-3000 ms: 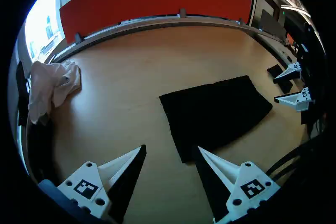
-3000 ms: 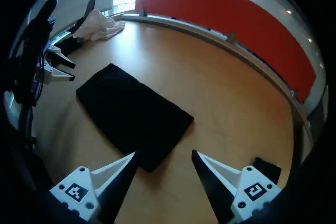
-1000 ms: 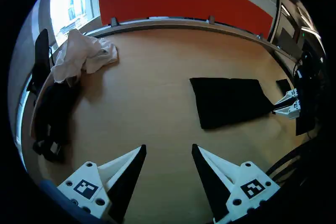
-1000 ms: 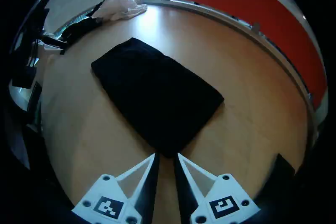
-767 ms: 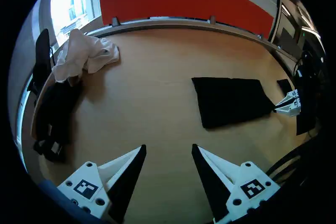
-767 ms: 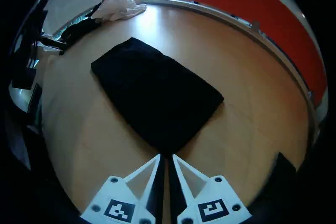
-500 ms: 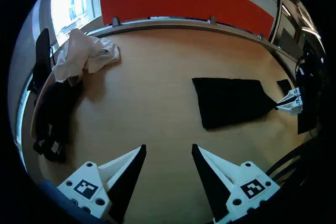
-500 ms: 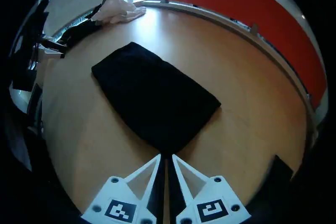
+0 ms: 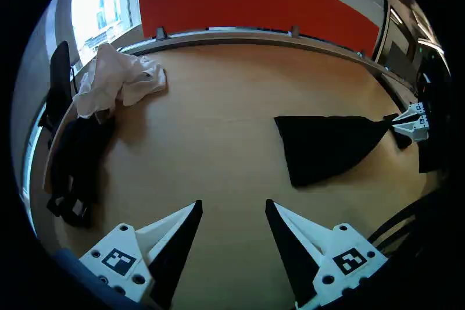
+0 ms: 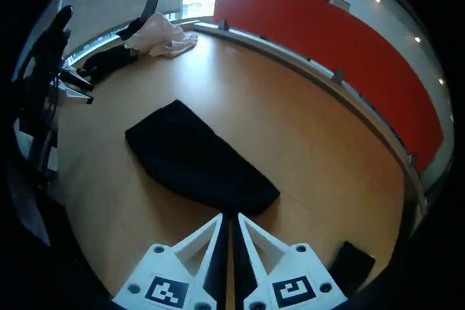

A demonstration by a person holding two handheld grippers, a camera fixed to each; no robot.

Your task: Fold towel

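Table (image 9: pixel 221 106): unchanged from half a second ago; a broad sheet of pale, smooth wood with a curved far edge
Red screen (image 9: pixel 256 2): same place as before; a flat, matte red panel standing upright along the table's far edge
Towel (image 9: pixel 325 144): half a second ago it lay flat as a neat rectangle; now one corner is up off the wood and the cloth is drawn into a wedge that tapers to the right gripper, while the rest lies on the table's right part; black, soft and matte, and in the right gripper view (image 10: pixel 192 161) its near edge bulges in a rounded fold
Pale cloth (image 9: pixel 116 77): not moved; a crumpled, off-white heap at the table's far left corner, well apart from the towel
Dark bundle (image 9: pixel 72 159): as before; limp black stuff at the table's left edge, just below the pale cloth
Left gripper (image 9: pixel 232 205): where it was a second ago, level above bare wood, fingers spread wide and holding nothing; white plastic with black inner faces
Right gripper (image 10: pixel 231 220): higher than half a second ago, fingers pinched together on the towel's corner, pointing down at the table
Small black item (image 10: pixel 351 263): flat and dark, lying near the right gripper, apart from the towel
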